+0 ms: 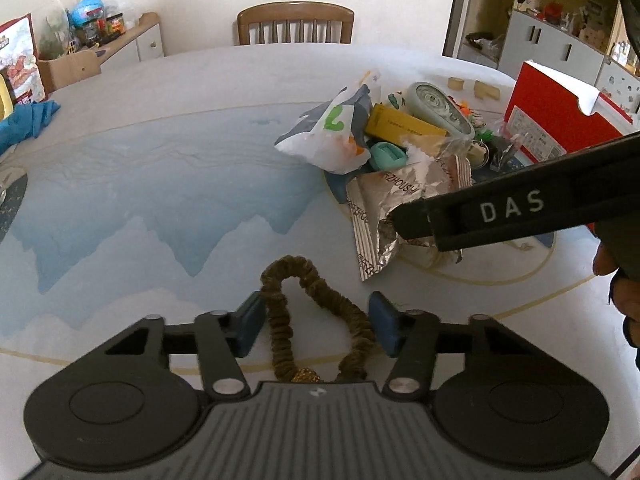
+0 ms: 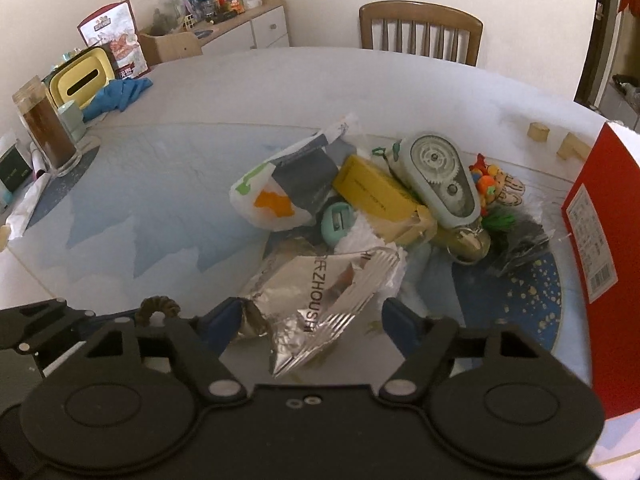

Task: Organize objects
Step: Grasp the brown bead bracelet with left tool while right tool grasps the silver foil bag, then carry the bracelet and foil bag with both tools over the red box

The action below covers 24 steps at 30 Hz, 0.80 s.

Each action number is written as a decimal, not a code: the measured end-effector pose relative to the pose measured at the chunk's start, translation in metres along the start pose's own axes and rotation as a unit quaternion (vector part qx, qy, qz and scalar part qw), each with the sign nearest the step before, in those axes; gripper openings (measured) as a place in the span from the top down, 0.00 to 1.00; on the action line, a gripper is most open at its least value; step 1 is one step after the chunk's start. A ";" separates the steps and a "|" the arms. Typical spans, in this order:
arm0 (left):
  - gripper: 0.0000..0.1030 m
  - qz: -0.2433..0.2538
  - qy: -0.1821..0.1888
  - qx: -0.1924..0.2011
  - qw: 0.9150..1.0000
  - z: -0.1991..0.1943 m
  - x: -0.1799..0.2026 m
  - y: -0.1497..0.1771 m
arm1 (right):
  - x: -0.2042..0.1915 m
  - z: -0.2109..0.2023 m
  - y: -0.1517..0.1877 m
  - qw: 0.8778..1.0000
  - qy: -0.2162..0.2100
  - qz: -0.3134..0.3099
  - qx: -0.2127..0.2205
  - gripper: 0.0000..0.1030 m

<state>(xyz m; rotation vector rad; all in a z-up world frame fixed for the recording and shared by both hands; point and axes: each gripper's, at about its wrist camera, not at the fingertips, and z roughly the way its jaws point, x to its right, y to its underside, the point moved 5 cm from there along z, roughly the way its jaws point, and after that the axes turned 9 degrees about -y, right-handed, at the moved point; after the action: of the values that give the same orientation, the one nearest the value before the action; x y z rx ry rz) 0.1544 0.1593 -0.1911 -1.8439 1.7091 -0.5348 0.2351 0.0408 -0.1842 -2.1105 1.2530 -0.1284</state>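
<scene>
Table (image 1: 160, 128): I see a round top with a blue mountain print; everything I work on lies on it.
Chair (image 1: 295, 24): wooden, at the far edge of the table.
Red box (image 2: 600, 240): upright at the right side, just beside the pile.
Pile (image 2: 380, 200): a heap of small things between the table's middle and the red box; on it I pick out a white bag (image 2: 276, 196), a yellow box (image 2: 374, 192) and a grey-green tape dispenser (image 2: 444, 176) leaning on that box.
Foil packet (image 2: 316, 304): crumpled, silver, at the near edge of the pile.
Scrunchie (image 1: 316, 316): brown fabric loop lying on the table, apart from the pile, nearer to me.
Left gripper (image 1: 316, 322): half closed around the scrunchie; its left blue pad touches the loop, the right pad sits just beside it, so I don't count it as gripped.
Right gripper (image 2: 316, 320): fairly wide, astride the foil packet; the left pad meets the crumpled end, the right pad stands clear of it.
</scene>
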 end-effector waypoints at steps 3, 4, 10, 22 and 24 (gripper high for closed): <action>0.64 0.003 -0.002 0.000 1.000 0.000 -0.002 -0.001 | -0.003 0.000 0.000 1.000 -0.006 0.002 -0.003 0.42; 0.68 0.003 -0.002 0.000 1.000 0.000 -0.003 -0.001 | -0.003 -0.001 0.000 1.000 -0.005 0.003 -0.003 0.44; 0.82 0.007 0.023 0.001 1.000 -0.001 -0.004 -0.003 | -0.004 -0.004 0.001 1.000 -0.009 0.004 -0.008 0.64; 0.84 -0.017 0.076 0.014 0.997 -0.023 -0.015 -0.029 | 0.001 -0.053 -0.002 1.000 0.006 0.011 0.023 0.66; 0.84 -0.022 0.086 0.018 0.996 -0.031 -0.014 -0.036 | 0.005 -0.068 -0.003 0.999 0.009 0.015 0.035 0.65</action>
<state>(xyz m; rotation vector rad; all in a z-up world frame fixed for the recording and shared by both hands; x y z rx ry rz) 0.1614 0.1698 -0.1432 -1.8603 1.7603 -0.7578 0.2130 0.0047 -0.1312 -2.0331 1.2732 -0.1768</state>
